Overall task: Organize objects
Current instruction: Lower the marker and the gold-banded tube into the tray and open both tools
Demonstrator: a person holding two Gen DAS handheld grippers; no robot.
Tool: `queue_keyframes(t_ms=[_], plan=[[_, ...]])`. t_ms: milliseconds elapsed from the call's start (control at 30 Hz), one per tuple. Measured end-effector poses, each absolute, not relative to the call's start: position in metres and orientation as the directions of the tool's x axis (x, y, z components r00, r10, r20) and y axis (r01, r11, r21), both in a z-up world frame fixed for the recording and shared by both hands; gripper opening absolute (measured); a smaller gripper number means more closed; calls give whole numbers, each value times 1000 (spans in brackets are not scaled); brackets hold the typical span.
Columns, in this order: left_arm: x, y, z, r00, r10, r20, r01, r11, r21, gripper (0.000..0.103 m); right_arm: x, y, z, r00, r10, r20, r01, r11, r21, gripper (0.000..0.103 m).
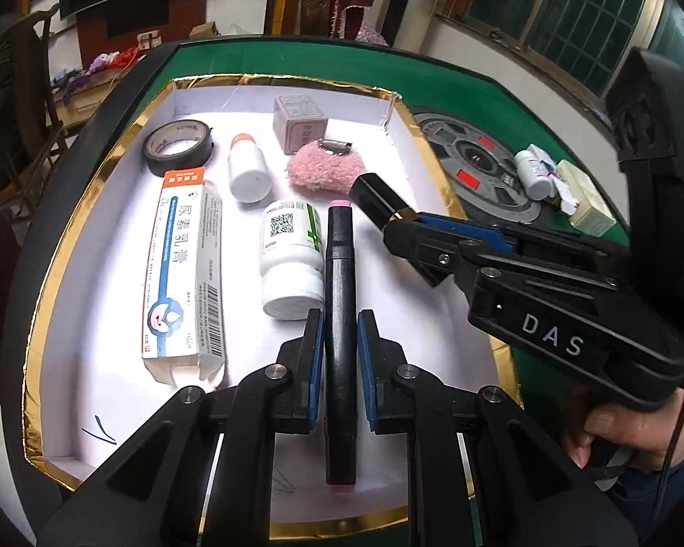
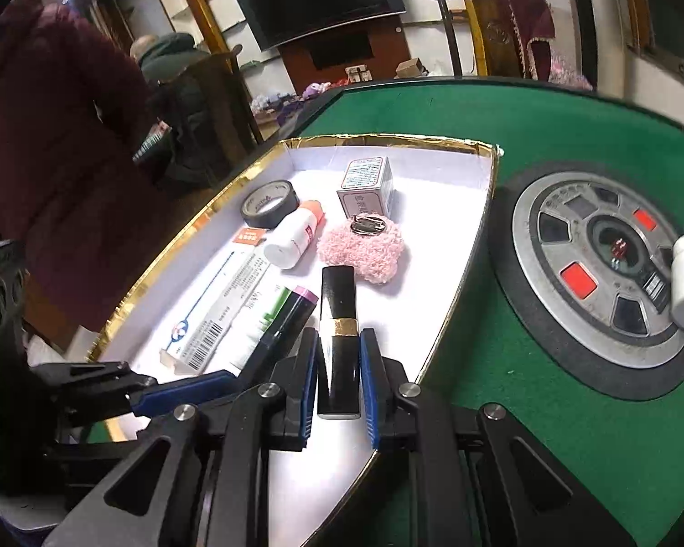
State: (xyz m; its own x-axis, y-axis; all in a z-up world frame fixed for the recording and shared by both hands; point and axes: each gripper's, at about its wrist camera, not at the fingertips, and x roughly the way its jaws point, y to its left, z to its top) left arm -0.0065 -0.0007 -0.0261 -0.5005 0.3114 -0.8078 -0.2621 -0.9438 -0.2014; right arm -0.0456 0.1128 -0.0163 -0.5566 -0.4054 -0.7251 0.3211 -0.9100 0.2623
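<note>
Left wrist view: the gold-edged tray [image 1: 50, 282] lies on the green table [image 1: 296, 57], its white floor bare toward the near left corner and along the right wall. Inside it lie a tape roll [image 1: 178, 146], a long ointment box [image 1: 184, 269] just beside it, a small orange-capped bottle [image 1: 249, 168], a larger white bottle [image 1: 292, 260], a pink fluffy pad [image 1: 326, 171] and a small square box [image 1: 298, 121] near the far wall. The left gripper [image 1: 339, 332] pinches a black marker [image 1: 339, 282] with pink ends, lengthwise between its blue pads, above the tray beside the larger bottle. The right gripper [image 1: 390, 223] comes in from the right, clamping a black lipstick [image 1: 378, 196] next to the pad.

Right wrist view: green felt is open right of the tray [image 2: 469, 273], up to the round dial [image 2: 593, 273]. The right gripper [image 2: 339, 364] squeezes the lipstick [image 2: 339, 310] above the tray's near right edge; the left gripper's [image 2: 251, 367] marker [image 2: 292, 314] lies just left.
</note>
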Motion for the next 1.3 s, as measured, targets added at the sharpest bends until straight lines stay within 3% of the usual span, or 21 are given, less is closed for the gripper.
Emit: queue_keyframes(t_ms=[233,400,1300], plan=[[-9,-6,-28,-508,291,-811,-239,-952,-193,14,-41,89,-17,-597,-262,-759,352,-935,46,17],[-11,-11,-26,-522,273,-808,-218,-959,-183,14,-37,77,-22,-595,-229,-770,384,-923,-21,17],[-14,-27,-18,-573,224,-788,-160,-974,-161,14,-32,70,-26,-488,-393,-779,441,-882,168,20]])
